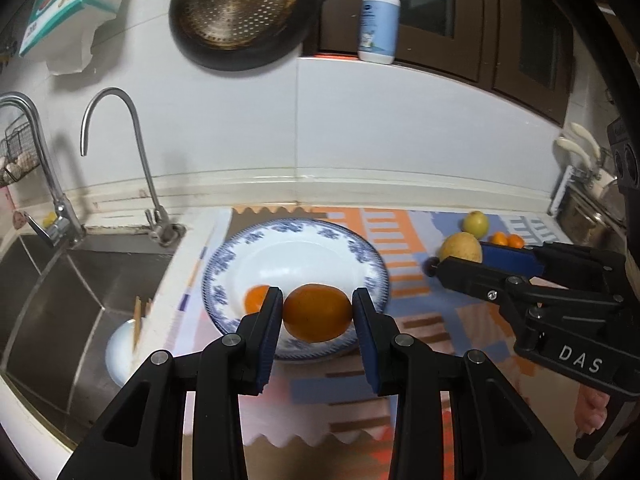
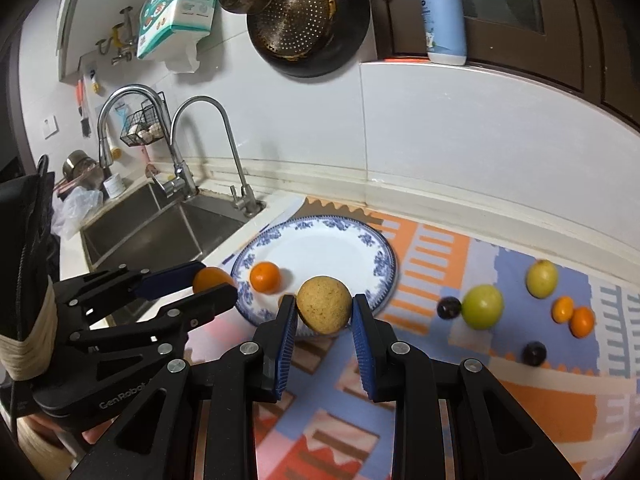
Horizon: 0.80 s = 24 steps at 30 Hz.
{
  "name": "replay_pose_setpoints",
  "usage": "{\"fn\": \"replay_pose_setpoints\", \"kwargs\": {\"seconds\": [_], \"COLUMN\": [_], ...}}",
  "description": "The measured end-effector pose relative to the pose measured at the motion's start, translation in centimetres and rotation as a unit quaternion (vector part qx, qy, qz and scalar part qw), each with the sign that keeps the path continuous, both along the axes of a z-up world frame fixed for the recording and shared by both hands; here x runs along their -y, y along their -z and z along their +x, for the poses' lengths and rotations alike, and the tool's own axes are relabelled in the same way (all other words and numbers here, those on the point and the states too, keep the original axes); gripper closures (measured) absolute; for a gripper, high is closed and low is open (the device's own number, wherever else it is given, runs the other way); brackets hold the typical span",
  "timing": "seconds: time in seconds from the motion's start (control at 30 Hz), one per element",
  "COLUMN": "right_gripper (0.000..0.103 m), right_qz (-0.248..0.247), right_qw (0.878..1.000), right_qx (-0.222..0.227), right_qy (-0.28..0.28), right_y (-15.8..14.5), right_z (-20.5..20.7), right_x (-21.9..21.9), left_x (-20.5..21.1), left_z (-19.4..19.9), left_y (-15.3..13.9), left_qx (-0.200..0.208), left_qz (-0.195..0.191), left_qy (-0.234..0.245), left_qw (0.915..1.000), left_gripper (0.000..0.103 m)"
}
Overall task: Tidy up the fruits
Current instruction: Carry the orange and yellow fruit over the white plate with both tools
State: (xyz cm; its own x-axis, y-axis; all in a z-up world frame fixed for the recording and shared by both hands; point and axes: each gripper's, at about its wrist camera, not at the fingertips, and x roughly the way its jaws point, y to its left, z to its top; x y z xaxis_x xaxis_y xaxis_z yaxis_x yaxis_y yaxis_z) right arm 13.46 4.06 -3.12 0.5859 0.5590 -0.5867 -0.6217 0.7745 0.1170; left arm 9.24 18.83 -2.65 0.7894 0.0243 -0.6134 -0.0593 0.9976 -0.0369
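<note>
My left gripper [image 1: 318, 314] is shut on a large orange [image 1: 317, 312] and holds it over the near rim of a blue-and-white plate [image 1: 352, 248]. A small orange [image 1: 256, 298] lies on the plate. My right gripper [image 2: 324, 312] is shut on a tan round fruit [image 2: 325, 309] beside the plate's near rim [image 2: 380, 256]. In the right wrist view the left gripper [image 2: 208, 286] holds its orange [image 2: 212, 278] at the plate's left edge. The right gripper [image 1: 460, 258] with the tan fruit [image 1: 460, 247] shows in the left wrist view.
On the patterned mat [image 2: 440, 380] to the right lie a green fruit [image 2: 482, 306], a yellow fruit [image 2: 542, 279], two small oranges [image 2: 574, 316] and two dark plums [image 2: 534, 353]. A steel sink [image 2: 160, 232] with two faucets is to the left. A pot [image 1: 592, 216] stands far right.
</note>
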Motion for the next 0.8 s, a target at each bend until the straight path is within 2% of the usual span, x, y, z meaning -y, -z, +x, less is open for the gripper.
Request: {"fn": "replay_pose_setpoints", "kwargs": {"seconds": [0.27,0.43,0.63,0.8], "right_gripper": [0.074,0.074,0.074,0.074], "right_qz": [-0.032,-0.044,-0.052,-0.063], "right_qw": [0.999,0.999,0.997,0.996], "right_qx": [0.012,-0.007,-0.05,-0.063], "right_qy": [0.015,0.012,0.011,0.018], "right_y": [0.3,1.3,3.3,4.7], "right_z": [3.0,5.5,8.7,10.6], "right_x": [-2.8,-4.4,-6.0,-6.9], "left_x": [-2.5,-3.8,-5.1,-6.1], "left_z": [3.1,5.8,8.9,11.6], "left_y": [0.4,1.5,3.2,4.7], "left_qx": [-0.014,-0.039,-0.072,-0.1], "left_qz": [0.02,0.013,0.012,0.01], "left_qy": [-0.01,-0.002,0.002,0.0], "left_qw": [0.9997,0.9991,0.9973,0.9949], "left_gripper": [0.068,0.068,0.068,0.068]}}
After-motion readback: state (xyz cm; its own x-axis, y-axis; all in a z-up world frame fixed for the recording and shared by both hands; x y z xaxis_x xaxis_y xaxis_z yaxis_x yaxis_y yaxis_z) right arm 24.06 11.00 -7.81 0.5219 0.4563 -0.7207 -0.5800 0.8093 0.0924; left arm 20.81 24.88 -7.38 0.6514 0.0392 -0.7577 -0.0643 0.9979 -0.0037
